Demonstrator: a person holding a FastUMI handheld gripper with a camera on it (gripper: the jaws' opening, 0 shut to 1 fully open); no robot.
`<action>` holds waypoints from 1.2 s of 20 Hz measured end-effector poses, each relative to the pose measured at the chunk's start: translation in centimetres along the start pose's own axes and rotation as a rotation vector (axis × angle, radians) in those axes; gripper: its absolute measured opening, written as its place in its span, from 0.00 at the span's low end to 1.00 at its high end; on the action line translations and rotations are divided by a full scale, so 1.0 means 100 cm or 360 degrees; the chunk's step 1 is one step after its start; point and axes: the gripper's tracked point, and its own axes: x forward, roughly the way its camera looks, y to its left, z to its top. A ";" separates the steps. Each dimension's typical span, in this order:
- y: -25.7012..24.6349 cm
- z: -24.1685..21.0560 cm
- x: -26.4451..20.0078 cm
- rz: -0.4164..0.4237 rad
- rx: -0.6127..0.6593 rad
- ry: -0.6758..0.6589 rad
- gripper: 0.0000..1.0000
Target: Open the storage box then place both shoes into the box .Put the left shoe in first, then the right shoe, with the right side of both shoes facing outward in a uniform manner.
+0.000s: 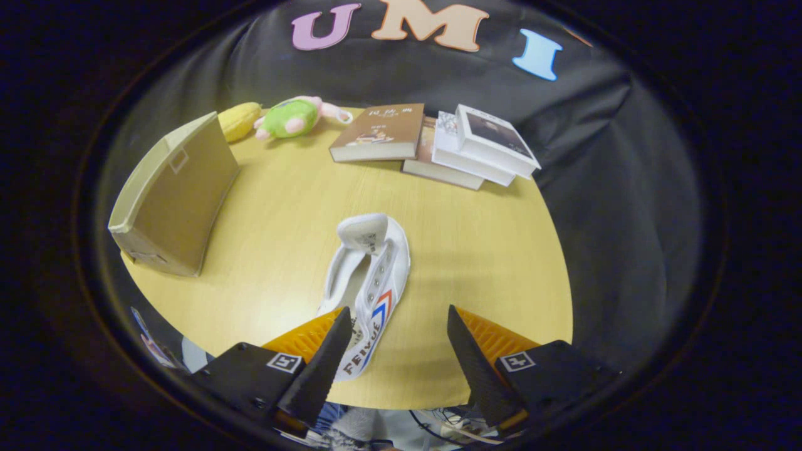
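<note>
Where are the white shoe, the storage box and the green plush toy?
white shoe (369,285): gripper view, on its eyelet side panel.
storage box (182,200): gripper view, on its broad tan side.
green plush toy (291,118): gripper view, on its green body.

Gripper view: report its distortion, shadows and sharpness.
Gripper view: fisheye bending bows the storage box and rounds the table edge; soft overhead light leaves faint shadows beside the white shoe and under the books; shoe and books look sharp, with no strong glare; the gripper is open, the shoe's near end by one finger.
</note>
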 end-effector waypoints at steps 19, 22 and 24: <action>0.016 0.003 0.075 0.0037 0.0191 0.0174 0.42; 0.017 0.002 0.074 0.0050 0.0181 0.0153 0.41; 0.012 0.002 0.076 0.0015 0.0166 0.0138 0.38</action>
